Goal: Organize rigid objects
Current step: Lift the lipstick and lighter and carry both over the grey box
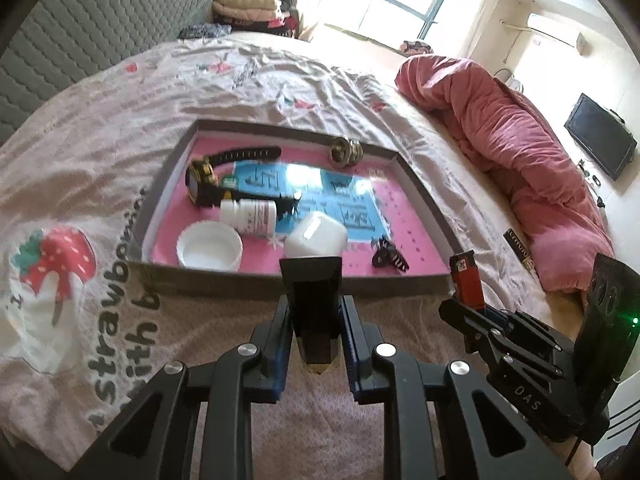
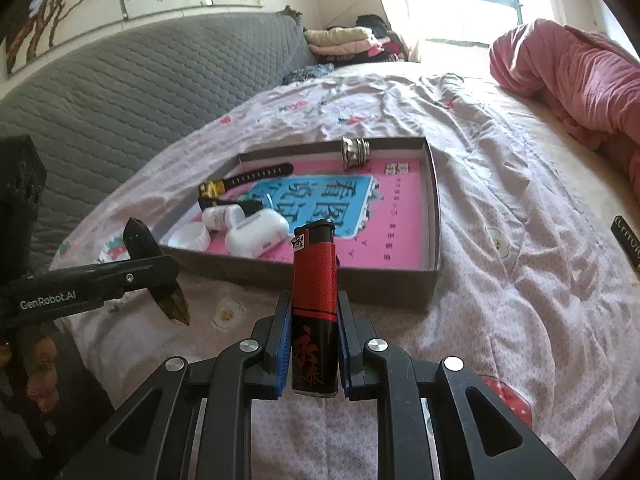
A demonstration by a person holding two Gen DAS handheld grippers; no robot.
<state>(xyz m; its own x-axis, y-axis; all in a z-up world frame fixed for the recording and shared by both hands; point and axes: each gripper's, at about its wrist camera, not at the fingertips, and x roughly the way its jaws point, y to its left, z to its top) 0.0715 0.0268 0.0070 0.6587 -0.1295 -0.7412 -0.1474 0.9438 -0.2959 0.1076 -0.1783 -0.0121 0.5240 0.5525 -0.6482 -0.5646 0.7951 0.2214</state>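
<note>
A shallow grey box with a pink lining lies on the bed. In it are a black and gold watch, a white pill bottle, its white lid, a white case, a metal spool and a small black clip. My left gripper is shut on a dark pointed crystal, just short of the box's near wall; it also shows in the right wrist view. My right gripper is shut on a red and black lighter, upright, in front of the box.
A bunched pink blanket lies to the right of the box. A grey quilted headboard runs along the far left. Folded clothes are stacked in the far corner. A dark flat pack lies on the bed at the right.
</note>
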